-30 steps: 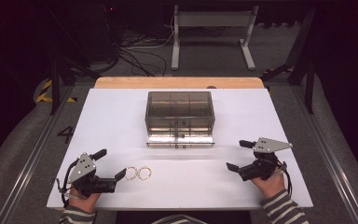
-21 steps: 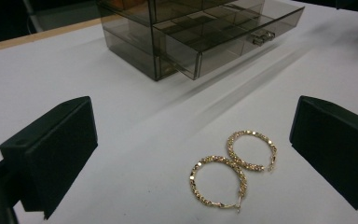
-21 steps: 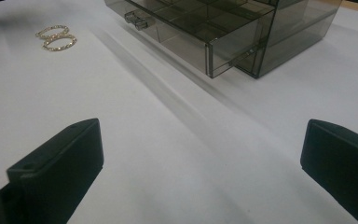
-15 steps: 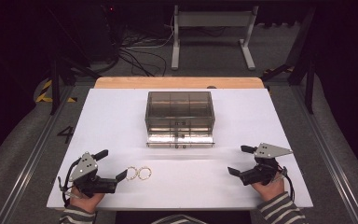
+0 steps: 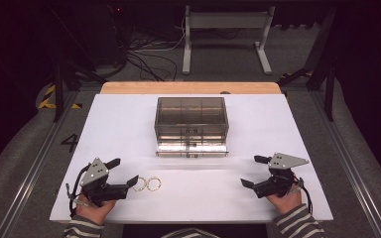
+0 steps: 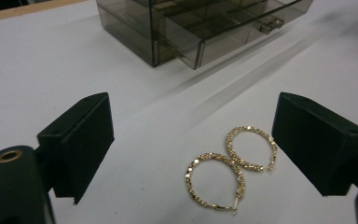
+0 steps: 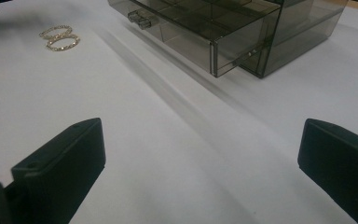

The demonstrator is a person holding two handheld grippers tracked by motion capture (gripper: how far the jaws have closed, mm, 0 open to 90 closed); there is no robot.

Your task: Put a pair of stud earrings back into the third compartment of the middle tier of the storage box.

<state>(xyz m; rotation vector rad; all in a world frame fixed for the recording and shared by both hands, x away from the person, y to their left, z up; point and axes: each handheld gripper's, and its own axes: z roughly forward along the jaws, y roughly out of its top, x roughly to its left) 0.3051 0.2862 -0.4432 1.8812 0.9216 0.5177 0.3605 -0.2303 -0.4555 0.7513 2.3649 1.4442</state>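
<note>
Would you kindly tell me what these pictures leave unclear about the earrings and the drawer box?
- Two gold hoop earrings: whether they are linked or merely overlapping; the left gripper view cannot settle it.
- Smoked drawer box: contents blurred by tinted walls, high view.
- Open drawer: its left end is cut off by the top edge, right gripper view.
</note>
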